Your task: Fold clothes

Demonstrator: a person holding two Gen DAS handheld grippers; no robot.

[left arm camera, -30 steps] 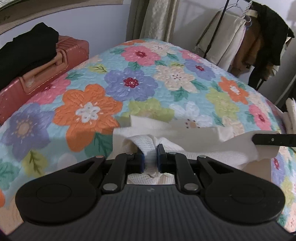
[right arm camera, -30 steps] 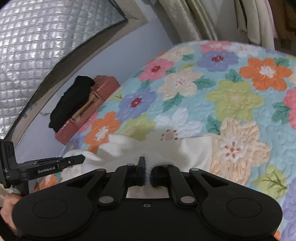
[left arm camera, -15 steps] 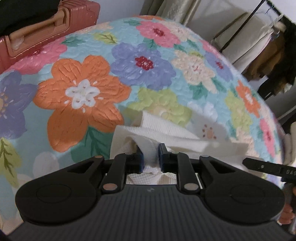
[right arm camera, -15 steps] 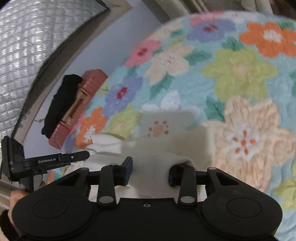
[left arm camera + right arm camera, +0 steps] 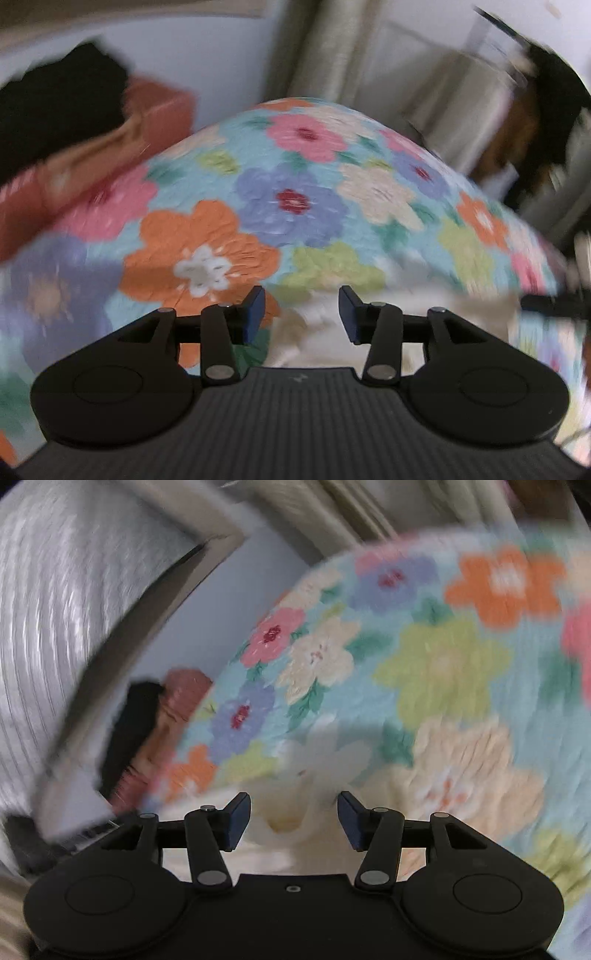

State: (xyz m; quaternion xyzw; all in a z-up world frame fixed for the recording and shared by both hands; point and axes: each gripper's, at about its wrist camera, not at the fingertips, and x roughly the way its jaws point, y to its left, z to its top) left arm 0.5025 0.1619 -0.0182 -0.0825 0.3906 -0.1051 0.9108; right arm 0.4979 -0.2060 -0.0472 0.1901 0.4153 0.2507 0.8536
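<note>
Both frames motion-blurred, edges soft. Left gripper (image 5: 301, 314) is sitting w/ jaws spread wide, nothing pinched between them. White garment (image 5: 317, 332) is lying on the floral quilt (image 5: 258, 206) just below and past the gap, bunched, partly hidden by the gripper body; can't tell if the blue pads (image 5: 255, 308) are touching cloth, looks like a gap each side. A pale part of the garment is stretching off to the right toward a black bar at the right edge, prob the other gripper, too blurred to say.

Right gripper (image 5: 293, 819) is also showing jaws wide apart, holding nothing. The white garment (image 5: 284, 823) is sitting in the gap between the fingers, a rounded fold humping up at centre, closer to the left finger than the right one; contact w/ pads unclear due to blur. The rest of the cloth is running under the gripper body.

Bkgd: red suitcase (image 5: 155, 110) w/ dark clothing (image 5: 62, 99) on top is standing beside the bed at left, curtain (image 5: 325, 48) behind, hanging clothes (image 5: 517, 107) at right.
</note>
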